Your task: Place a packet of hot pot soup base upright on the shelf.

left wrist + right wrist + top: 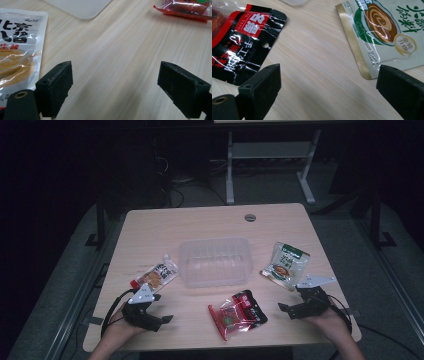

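Dim floor and desk legs are surrounding a pale wooden table [150, 225], where a clear plastic tub [215, 261] is sitting in the middle. Both tongs are resting near the person's edge, spread wide and pinching nothing. Just ahead of the left gripper [115, 87] and off its left jaw, a white peanut-sauce sachet [17, 47] is lying flat, apart from the pads. Bare wood is showing between the jaws of the right gripper [328, 92]; a green-and-white sauce packet [387, 32] is lying just beyond its right jaw, and a red-and-black snack packet [239, 40] is lying beyond its left jaw, between the two tongs.
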### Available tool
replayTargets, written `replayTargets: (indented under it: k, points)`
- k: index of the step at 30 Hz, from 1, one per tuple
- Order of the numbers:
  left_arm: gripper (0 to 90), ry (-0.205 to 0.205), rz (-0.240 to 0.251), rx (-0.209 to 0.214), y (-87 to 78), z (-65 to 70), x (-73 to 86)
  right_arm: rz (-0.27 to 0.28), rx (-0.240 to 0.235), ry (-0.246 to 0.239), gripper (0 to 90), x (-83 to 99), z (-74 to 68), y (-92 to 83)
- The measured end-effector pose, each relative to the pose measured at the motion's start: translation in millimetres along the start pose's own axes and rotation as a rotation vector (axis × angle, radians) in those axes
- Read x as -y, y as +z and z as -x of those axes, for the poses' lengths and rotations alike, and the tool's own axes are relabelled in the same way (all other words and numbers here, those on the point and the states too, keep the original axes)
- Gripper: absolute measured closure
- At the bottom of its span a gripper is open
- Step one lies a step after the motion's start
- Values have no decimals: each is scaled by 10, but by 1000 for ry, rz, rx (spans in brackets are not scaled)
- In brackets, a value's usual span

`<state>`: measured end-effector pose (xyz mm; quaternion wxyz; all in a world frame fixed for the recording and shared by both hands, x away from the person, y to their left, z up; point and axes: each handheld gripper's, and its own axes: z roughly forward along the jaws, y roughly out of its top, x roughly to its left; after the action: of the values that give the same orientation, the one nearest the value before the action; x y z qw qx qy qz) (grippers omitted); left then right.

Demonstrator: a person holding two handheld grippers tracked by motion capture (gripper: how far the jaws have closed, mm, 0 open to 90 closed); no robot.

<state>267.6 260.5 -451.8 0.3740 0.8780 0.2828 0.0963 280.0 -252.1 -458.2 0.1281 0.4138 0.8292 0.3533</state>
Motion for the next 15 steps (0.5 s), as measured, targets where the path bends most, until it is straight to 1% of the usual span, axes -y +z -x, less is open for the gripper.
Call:
replayTargets:
  k: [1, 2, 3, 6, 7, 8, 9, 12, 13, 14, 15]
  points:
    - [123, -9, 8, 1, 5, 6, -3, 3, -2, -7, 53, 0, 2, 2]
    - [124, -9, 8, 1, 5, 6, -3, 3, -2, -7, 53, 0, 2, 2]
    - [124, 4, 1, 0, 3, -7, -10, 1, -5, -5, 57, 4, 1, 0]
    - [126, 5, 0, 0, 6, -8, -14, 3, -10, -10, 65, 10, -1, -5]
    - [126, -4, -1, 1, 10, -3, -15, 0, -12, -11, 82, 17, -13, -16]
    - [126, -4, -1, 1, 10, -3, -15, 0, -12, -11, 82, 17, -13, -16]
    - [127, -4, -2, 1, 12, -3, -17, 4, -16, -19, 125, 20, -21, -30]
    - [128, 4, 2, 3, 11, -8, -22, 4, -19, -23, 135, 14, -26, -37]
    - [128, -5, 2, 5, 10, -1, -21, 2, -23, -22, 146, 10, -28, -38]
    - [128, -2, 0, 5, 8, -1, -20, -5, -28, -12, 165, 6, -42, -43]
    - [128, 1, 1, 6, 5, -1, -18, -6, -38, -28, 209, -1, -48, -42]
